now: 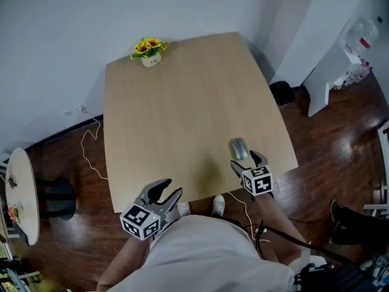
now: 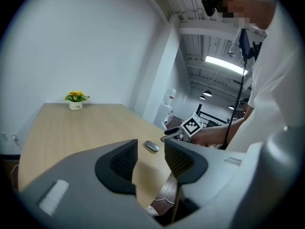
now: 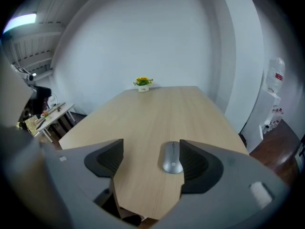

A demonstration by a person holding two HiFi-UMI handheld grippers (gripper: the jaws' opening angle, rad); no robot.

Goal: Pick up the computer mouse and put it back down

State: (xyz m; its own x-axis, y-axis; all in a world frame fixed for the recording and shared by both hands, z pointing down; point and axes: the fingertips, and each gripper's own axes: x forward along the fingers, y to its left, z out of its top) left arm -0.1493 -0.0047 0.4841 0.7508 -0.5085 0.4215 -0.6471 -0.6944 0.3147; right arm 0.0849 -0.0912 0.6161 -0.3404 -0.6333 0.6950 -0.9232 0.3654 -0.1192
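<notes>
A silver computer mouse (image 1: 239, 148) lies flat on the wooden table (image 1: 176, 108) near its front right corner. My right gripper (image 1: 246, 161) stands open just behind it. In the right gripper view the mouse (image 3: 172, 157) rests on the wood close beside the right jaw, with a wide gap to the left one, and nothing is held in the right gripper (image 3: 150, 159). My left gripper (image 1: 167, 192) hovers open and empty at the table's front edge. In the left gripper view the mouse (image 2: 152, 146) shows beyond the left gripper (image 2: 150, 159), with the right gripper (image 2: 178, 133) beside it.
A small pot of yellow flowers (image 1: 150, 50) stands at the table's far edge. A white side table (image 1: 24, 193) sits on the floor at the left, a white cable (image 1: 91, 154) trails beside the table, and a black bin (image 1: 282, 93) and water dispenser (image 1: 358, 41) are at the right.
</notes>
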